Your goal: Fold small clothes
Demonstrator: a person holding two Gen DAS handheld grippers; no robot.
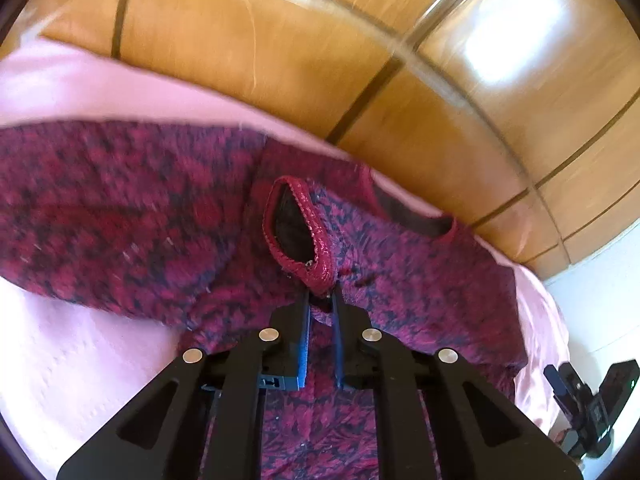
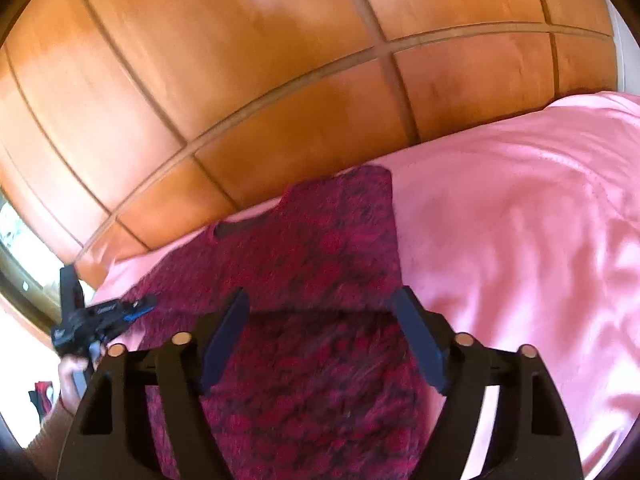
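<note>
A dark red and navy knitted sweater (image 1: 132, 216) lies spread on a bed covered with a pink sheet (image 1: 80, 360), filling the middle of the left wrist view from the left edge to the lower right. Behind the bed, across the top of both views, stands a wardrobe (image 1: 280, 40) of glossy orange wood panels.

The left gripper (image 1: 321, 300) has its jaws pressed nearly together, pinching the red ribbed cuff (image 1: 308, 232) of a sleeve at the centre of the frame; the cuff's dark opening gapes just above the jaw tips. The neckline (image 1: 416, 220) shows to the right of it, near the bed's far edge.

In the right wrist view the sweater runs from the centre down to the bottom edge, with pink sheet to its right. The right gripper (image 2: 320, 304) hangs over the knit with its jaws spread wide, and no cloth is caught between them. At the lower left of that view the left gripper appears small and blurred, a hand (image 2: 70, 376) wrapped round its handle.
</note>
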